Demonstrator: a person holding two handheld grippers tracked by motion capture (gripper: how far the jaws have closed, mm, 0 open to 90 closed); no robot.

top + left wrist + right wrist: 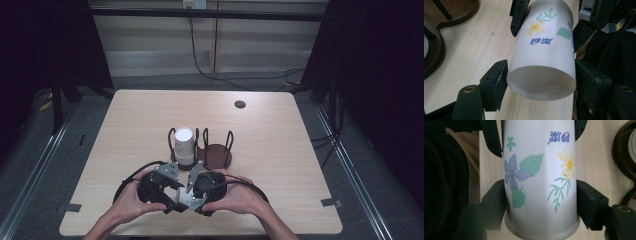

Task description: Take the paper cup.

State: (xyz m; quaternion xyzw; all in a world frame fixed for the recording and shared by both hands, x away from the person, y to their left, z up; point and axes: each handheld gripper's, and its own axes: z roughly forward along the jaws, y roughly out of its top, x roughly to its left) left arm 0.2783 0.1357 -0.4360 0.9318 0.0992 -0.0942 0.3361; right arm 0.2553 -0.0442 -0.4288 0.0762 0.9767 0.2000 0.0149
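A frosted white cup (182, 200) printed with flowers and blue characters lies level just above the table's front edge, between both hands. My left gripper (541, 82) is shut on its base end, with a pad (497, 80) against each side. My right gripper (541, 202) is shut on the rim end, its pads (496, 200) pressing the wall. Each gripper view also shows the other gripper's jaws farther along the cup. From above, the left gripper (170, 202) and right gripper (197, 204) point toward each other.
A dark wooden rack (217, 155) with black wire hoops stands mid-table, and a plain white cup (183, 145) sits upside down in its left slot. A black round grommet (240, 104) lies in the tabletop at the far right. Cables run over the floor behind.
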